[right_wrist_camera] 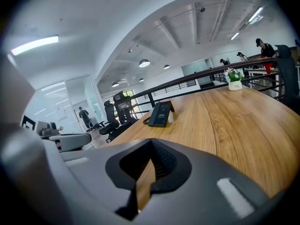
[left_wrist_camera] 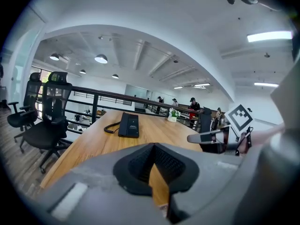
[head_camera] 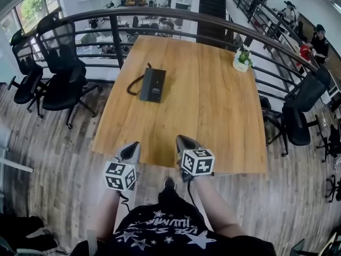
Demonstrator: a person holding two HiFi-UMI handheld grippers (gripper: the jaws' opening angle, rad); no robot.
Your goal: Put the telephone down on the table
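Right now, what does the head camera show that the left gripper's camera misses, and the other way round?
Only the head view shows the scene from above: the left gripper and right gripper side by side at the table's near edge, and the person's star-printed shirt. Only the left gripper view shows the ceiling lamps and that gripper's own jaws close up, shut with nothing between them. Both show the wooden table, the black telephone lying on it, the potted plant, the railing and the black office chairs.

Smooth wood table (head_camera: pixel 213 89); telephone (head_camera: pixel 153 84) matt blk plastic.
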